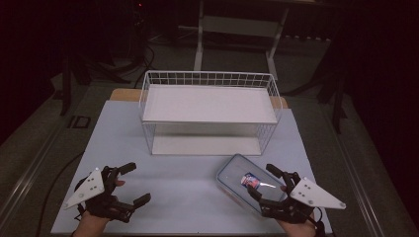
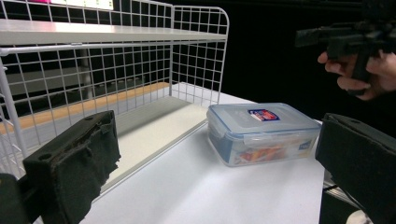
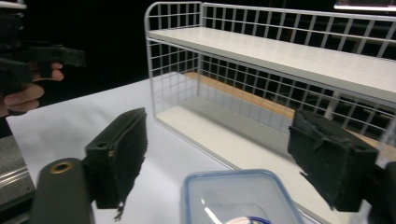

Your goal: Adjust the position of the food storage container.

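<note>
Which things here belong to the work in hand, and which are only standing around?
In the work:
- clear lidded box
- right claw, open, over the box
- left claw, open
- white wire shelf rack, likely

Only around:
- metal frame behind the table
- floor cables

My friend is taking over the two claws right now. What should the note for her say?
Left claw: open, holding nothing, hovering over the near left of the table.
Right claw: open, holding nothing, right by the near end of the plastic box, one jaw on each side; touching or not, I cannot tell.
Box: lid on, something colourful inside, lying on the table in front of the wire shelf rack.
Rack: both shelves bare.
Done: nothing grabbed yet.
Left: probably close the right claw on the box and lift it, maybe onto the rack.
</note>
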`<action>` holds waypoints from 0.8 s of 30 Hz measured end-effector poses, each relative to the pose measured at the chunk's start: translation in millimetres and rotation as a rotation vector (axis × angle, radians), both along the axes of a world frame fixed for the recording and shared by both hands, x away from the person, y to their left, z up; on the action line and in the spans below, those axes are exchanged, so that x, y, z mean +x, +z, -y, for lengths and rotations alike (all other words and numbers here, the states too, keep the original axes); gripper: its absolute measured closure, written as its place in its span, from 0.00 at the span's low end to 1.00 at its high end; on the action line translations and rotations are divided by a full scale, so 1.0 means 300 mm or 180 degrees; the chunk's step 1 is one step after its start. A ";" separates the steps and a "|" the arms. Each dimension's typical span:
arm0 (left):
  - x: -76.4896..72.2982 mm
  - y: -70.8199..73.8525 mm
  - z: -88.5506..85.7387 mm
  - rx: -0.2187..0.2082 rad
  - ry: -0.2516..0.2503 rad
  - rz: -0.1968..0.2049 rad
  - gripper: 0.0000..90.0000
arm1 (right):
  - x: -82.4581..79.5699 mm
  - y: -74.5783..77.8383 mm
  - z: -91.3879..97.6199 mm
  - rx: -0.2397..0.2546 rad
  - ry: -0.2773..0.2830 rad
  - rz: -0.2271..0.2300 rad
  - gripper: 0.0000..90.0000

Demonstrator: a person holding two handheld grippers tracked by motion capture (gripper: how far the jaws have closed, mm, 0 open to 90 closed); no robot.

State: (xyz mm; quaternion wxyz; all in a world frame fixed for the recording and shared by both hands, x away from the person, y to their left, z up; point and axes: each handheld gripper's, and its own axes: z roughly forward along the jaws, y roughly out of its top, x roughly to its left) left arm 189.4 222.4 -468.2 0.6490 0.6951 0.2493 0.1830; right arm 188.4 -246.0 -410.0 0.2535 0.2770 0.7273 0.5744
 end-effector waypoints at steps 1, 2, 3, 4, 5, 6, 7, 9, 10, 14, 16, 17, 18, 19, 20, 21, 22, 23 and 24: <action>0.000 0.000 0.001 0.0005 0.0003 0.0003 0.00 | 0.005 0.003 0.012 -0.0011 -0.0030 -0.0013 0.28; 0.001 0.000 0.001 0.0010 0.0005 0.0003 0.00 | 0.014 0.002 0.040 -0.0127 -0.0042 -0.0085 0.34; 0.001 -0.001 0.001 0.0004 0.0003 -0.0001 0.00 | 0.014 0.002 0.040 -0.0127 -0.0042 -0.0085 0.34; 0.002 -0.002 0.002 0.0002 0.0003 -0.0005 0.00 | 0.017 -0.003 0.051 -0.0193 -0.0077 -0.0112 0.38; 0.002 -0.002 0.002 0.0004 0.0004 -0.0005 0.00 | 0.017 -0.010 0.064 -0.0219 -0.0139 -0.0118 0.45; 0.002 -0.003 0.003 -0.0005 -0.0002 -0.0013 0.00 | 0.019 -0.019 0.077 -0.0240 -0.0163 -0.0155 0.51; 0.003 -0.004 0.004 0.0000 -0.0003 -0.0018 0.00 | 0.022 -0.028 0.089 -0.0258 -0.0169 -0.0213 0.54; 0.003 -0.005 0.006 0.0015 -0.0008 -0.0016 0.00 | 0.025 -0.051 0.112 -0.0316 -0.0230 -0.0302 0.64; 0.003 -0.005 0.006 0.0017 -0.0016 -0.0019 0.00 | 0.026 -0.063 0.124 -0.0325 -0.0262 -0.0344 0.68; 0.005 -0.006 0.009 0.0030 -0.0022 -0.0021 0.00 | 0.028 -0.115 0.175 -0.0364 -0.0344 -0.0512 0.80; 0.005 -0.006 0.009 0.0028 -0.0026 -0.0024 0.00 | 0.028 -0.144 0.198 -0.0419 -0.0387 -0.0604 0.86; 0.005 -0.006 0.010 0.0033 -0.0025 -0.0023 0.00 | 0.029 -0.159 0.210 -0.0449 -0.0394 -0.0651 0.88; 0.004 -0.006 0.010 0.0036 -0.0023 -0.0020 0.00 | 0.029 -0.173 0.222 -0.0476 -0.0423 -0.0693 0.90; 0.004 -0.006 0.010 0.0030 -0.0026 -0.0023 0.00 | 0.029 -0.186 0.234 -0.0500 -0.0432 -0.0746 0.92; 0.005 -0.007 0.011 0.0031 -0.0022 -0.0027 0.00 | 0.028 -0.199 0.245 -0.0515 -0.0441 -0.0790 0.94; 0.005 -0.007 0.012 0.0035 -0.0020 -0.0025 0.00 | 0.026 -0.210 0.255 -0.0538 -0.0478 -0.0822 0.96; 0.005 -0.008 0.012 0.0035 -0.0026 -0.0026 0.00 | 0.024 -0.220 0.266 -0.0542 -0.0499 -0.0866 0.98; 0.006 -0.008 0.013 0.0037 -0.0025 -0.0031 0.00 | 0.022 -0.230 0.277 -0.0538 -0.0515 -0.0885 1.00; 0.006 -0.008 0.013 0.0042 -0.0026 -0.0027 0.00 | 0.020 -0.240 0.286 -0.0553 -0.0546 -0.0916 1.00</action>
